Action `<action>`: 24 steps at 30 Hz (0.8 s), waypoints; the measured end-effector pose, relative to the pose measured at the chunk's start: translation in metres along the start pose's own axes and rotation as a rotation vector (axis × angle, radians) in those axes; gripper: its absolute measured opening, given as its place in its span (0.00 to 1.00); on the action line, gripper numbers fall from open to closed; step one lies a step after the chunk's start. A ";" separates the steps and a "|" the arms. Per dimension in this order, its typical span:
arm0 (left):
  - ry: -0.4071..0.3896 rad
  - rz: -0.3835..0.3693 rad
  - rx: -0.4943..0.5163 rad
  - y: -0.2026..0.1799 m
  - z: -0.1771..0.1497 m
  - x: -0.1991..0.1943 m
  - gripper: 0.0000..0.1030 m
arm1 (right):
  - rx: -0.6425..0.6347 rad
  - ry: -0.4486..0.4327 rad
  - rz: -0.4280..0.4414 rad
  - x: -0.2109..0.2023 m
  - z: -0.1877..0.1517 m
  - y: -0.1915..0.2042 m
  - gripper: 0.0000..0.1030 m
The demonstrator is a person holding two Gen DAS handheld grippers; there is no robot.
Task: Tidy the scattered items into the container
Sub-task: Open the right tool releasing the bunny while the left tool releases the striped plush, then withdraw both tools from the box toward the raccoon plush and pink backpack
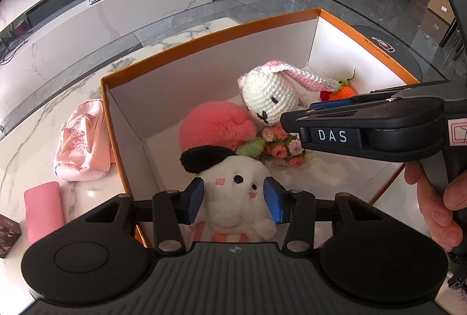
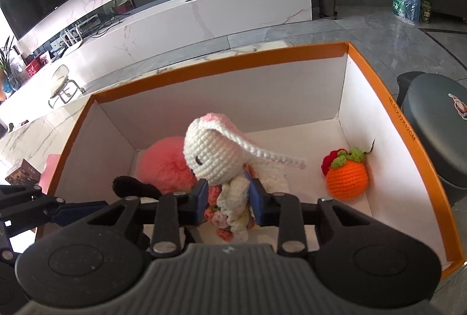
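An orange-rimmed white box (image 1: 204, 29) (image 2: 221, 52) stands on the marble table. My left gripper (image 1: 233, 198) is shut on a white plush dog with a black ear (image 1: 236, 183), held over the box's near edge. My right gripper (image 2: 229, 199) is shut on the body of a white crochet rabbit with pink ears (image 2: 210, 151) (image 1: 268, 93) inside the box; its side shows in the left wrist view (image 1: 364, 125). A pink pompom (image 1: 216, 125) (image 2: 166, 166), a crochet flower bunch (image 1: 280, 145) and an orange crochet fruit (image 2: 347, 178) (image 1: 343, 90) lie in the box.
Left of the box on the table (image 1: 35, 116) lie a pink pouch (image 1: 81, 145), a pink case (image 1: 43, 210) and a dark booklet (image 1: 8, 236). A grey round stool (image 2: 437, 113) stands right of the box. A white TV bench (image 2: 204, 14) is beyond.
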State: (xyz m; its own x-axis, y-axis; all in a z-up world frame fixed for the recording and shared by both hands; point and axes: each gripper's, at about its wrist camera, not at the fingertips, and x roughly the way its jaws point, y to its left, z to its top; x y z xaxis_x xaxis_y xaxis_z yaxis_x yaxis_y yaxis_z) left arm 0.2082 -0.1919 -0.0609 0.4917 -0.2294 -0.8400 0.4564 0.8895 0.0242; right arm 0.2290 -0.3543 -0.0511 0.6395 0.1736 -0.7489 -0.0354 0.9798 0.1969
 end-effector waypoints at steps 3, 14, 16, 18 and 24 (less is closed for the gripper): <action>-0.008 -0.004 -0.008 0.001 -0.001 -0.001 0.52 | 0.015 -0.011 0.002 -0.002 0.000 -0.002 0.34; -0.074 -0.011 -0.022 0.002 -0.009 -0.023 0.59 | 0.062 -0.103 -0.027 -0.018 -0.003 -0.004 0.44; -0.083 -0.011 -0.029 0.005 -0.013 -0.028 0.61 | 0.051 -0.116 -0.044 -0.019 -0.004 0.001 0.45; -0.089 -0.007 -0.041 0.009 -0.017 -0.033 0.62 | 0.039 -0.131 -0.068 -0.021 -0.006 0.006 0.46; -0.157 -0.045 -0.090 0.021 -0.031 -0.058 0.61 | 0.013 -0.234 -0.150 -0.037 -0.019 0.026 0.52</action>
State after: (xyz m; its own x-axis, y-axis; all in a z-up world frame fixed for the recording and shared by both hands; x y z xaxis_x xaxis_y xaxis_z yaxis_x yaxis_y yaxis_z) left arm 0.1661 -0.1480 -0.0291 0.5853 -0.3227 -0.7438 0.4161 0.9069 -0.0660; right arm 0.1897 -0.3333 -0.0300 0.7967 -0.0029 -0.6043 0.0824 0.9912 0.1040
